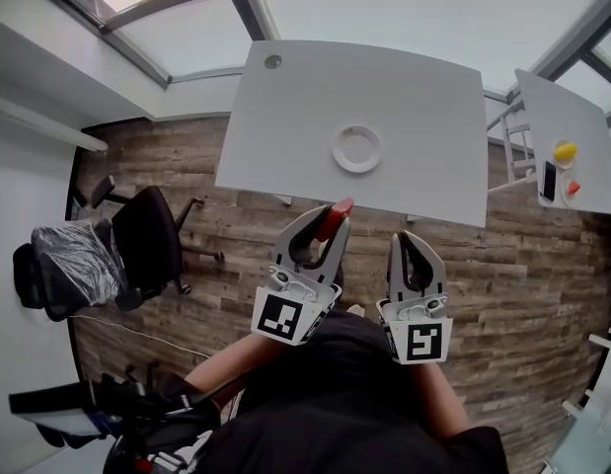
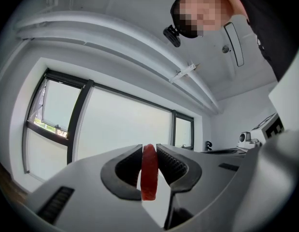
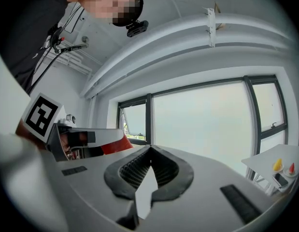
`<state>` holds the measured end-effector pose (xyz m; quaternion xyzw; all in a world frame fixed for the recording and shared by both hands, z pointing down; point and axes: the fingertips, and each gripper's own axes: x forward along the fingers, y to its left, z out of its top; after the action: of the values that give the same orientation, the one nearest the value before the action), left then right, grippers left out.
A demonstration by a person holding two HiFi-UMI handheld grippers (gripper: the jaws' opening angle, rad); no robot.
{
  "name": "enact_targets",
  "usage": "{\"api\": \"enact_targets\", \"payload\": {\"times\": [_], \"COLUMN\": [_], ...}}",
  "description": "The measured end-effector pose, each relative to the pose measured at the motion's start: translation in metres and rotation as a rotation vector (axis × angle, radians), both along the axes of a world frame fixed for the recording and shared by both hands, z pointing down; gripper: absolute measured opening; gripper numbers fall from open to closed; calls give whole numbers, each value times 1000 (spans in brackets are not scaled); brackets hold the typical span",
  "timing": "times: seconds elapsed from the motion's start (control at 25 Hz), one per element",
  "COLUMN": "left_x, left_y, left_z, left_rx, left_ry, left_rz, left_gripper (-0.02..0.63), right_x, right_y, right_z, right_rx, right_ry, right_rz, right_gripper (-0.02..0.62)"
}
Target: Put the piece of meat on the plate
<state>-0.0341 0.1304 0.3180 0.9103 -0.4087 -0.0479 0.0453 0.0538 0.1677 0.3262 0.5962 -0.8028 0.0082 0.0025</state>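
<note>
Where ribbed fingers (image 2: 174, 164) pinch red meat (image 2: 149, 174), round plate (image 1: 338, 156)

Wood-plank floor (image 1: 236, 227), white table (image 1: 414, 97), black office chair (image 1: 147, 237), large windows (image 3: 202, 124).

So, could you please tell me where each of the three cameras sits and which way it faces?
Head view: on the person's head, facing steeply down at the white table and plate; both forearms, left gripper, right gripper show.
Left gripper view: on that gripper, facing level along jaws clamped on the piece of meat, toward windows; the person's sleeve shows.
Right gripper view: on that gripper, along shut, empty jaws toward windows; the left gripper shows.
Shared: the meat appears in all three.
</note>
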Motion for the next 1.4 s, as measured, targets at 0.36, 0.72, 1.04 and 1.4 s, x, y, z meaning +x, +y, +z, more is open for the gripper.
{"api": "enact_targets", "payload": {"times": [0.36,0.72,1.04,1.4], "left_x": [-8,-23,-31,-46], "left_y": [-40,-71,-99,-121], "left_z": [6,6,-3,5], "left_rx": [-35,-43,-21,-45], "left_ry": [14,20,17,33], "left_rz": [17,12,12,34], "left_gripper": [95,95,95,95], "right_x": [-6,-18,-31,-50], "right_y": [-45,-83,-116,-140], "right_z": [8,-1,-5,-4], "right_rx": [-32,-26,-35,-28], "right_ry": [8,11,10,30], "right_rz": [19,32,31,48], "right_gripper": [3,3,3,3]}}
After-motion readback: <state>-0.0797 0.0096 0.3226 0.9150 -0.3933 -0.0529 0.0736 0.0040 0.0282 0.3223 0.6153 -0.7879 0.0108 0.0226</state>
